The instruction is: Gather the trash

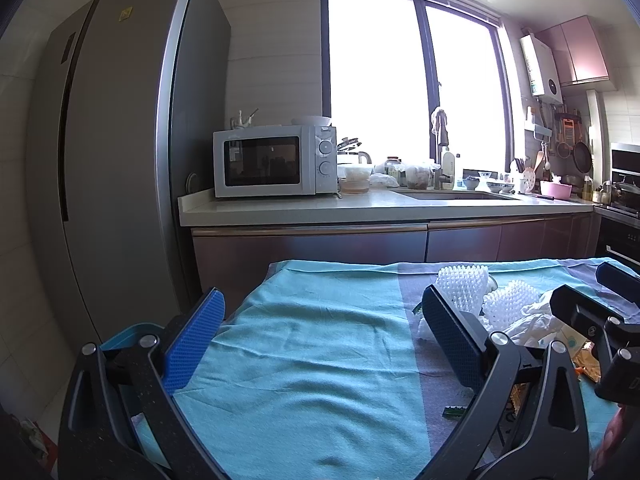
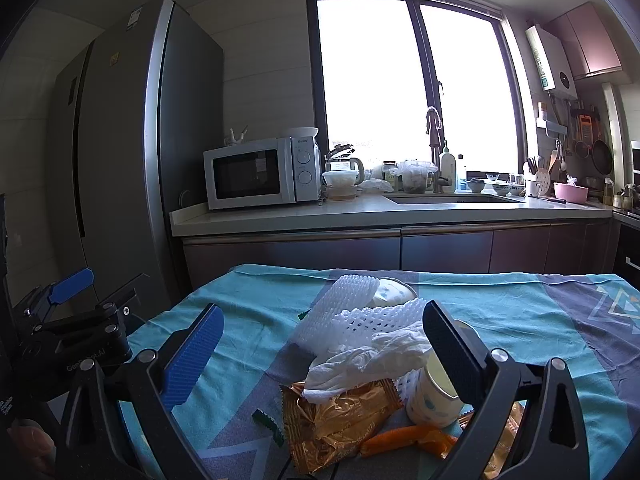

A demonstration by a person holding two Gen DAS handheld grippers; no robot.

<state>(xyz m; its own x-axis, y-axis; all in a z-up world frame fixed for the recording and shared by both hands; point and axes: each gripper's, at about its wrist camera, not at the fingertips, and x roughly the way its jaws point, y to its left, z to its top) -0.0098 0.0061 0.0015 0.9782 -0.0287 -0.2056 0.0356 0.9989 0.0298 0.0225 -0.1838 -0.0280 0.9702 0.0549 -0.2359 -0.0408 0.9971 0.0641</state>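
Note:
A heap of trash lies on the teal cloth (image 2: 248,304): white foam fruit nets (image 2: 352,312), a crumpled white tissue (image 2: 372,360), a gold snack wrapper (image 2: 336,420), an orange wrapper (image 2: 404,440), a tipped paper cup (image 2: 432,396) and a small green scrap (image 2: 266,420). My right gripper (image 2: 320,332) is open and empty, its jaws either side of the heap. My left gripper (image 1: 320,320) is open and empty over bare cloth (image 1: 320,360) left of the foam nets (image 1: 464,284) and tissue (image 1: 536,320).
A blue bin rim (image 1: 128,334) shows beside the table's left edge. Behind the table stand a counter (image 1: 360,208) with a microwave (image 1: 272,160) and sink, and a tall fridge (image 1: 120,160) at the left. The right gripper's body (image 1: 600,320) reaches in from the right.

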